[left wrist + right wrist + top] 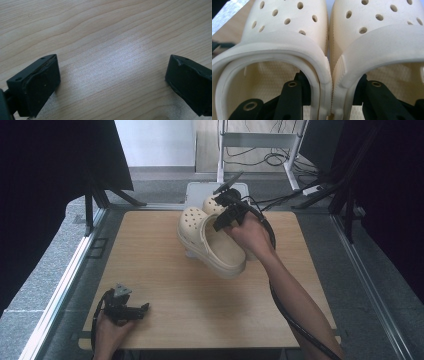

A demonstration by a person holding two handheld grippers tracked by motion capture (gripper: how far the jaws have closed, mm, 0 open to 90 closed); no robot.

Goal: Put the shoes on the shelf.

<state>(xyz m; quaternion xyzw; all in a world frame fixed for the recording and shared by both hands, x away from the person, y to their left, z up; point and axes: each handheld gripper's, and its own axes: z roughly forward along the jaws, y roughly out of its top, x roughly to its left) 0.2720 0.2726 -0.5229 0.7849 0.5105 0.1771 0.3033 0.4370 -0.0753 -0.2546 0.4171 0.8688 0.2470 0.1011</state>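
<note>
The right gripper holds a pair of cream clogs pinched together above the far middle of the wooden table, one jaw inside each shoe, clamped on the two inner side walls (the right gripper view shows those walls pressed flat against each other). The clogs hang tilted, toes pointing away from the person. The left gripper rests at the table's near left corner, its jaws wide apart over bare wood.
</note>
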